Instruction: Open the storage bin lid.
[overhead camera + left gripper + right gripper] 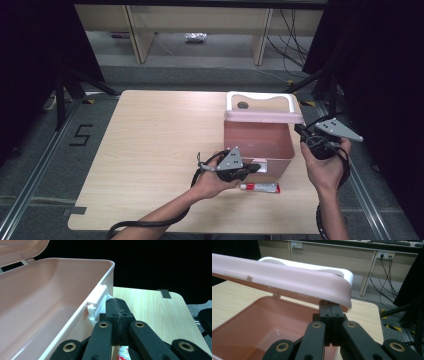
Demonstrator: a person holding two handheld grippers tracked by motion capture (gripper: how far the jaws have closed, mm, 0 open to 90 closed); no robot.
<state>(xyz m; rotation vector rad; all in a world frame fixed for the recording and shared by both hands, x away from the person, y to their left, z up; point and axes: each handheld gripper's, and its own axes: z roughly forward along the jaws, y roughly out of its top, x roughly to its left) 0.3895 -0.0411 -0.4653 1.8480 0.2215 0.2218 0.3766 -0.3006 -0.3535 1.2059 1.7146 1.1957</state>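
The pink box is sitting open on the desk, looking light, stiff and slippery. Both grippers' fingers are pressing together, holding nothing: left gripper is nudging the latch, right gripper is propping the lid.

Pink plastic box w/ white latch, on table's right half; lid partly raised, inside bare.
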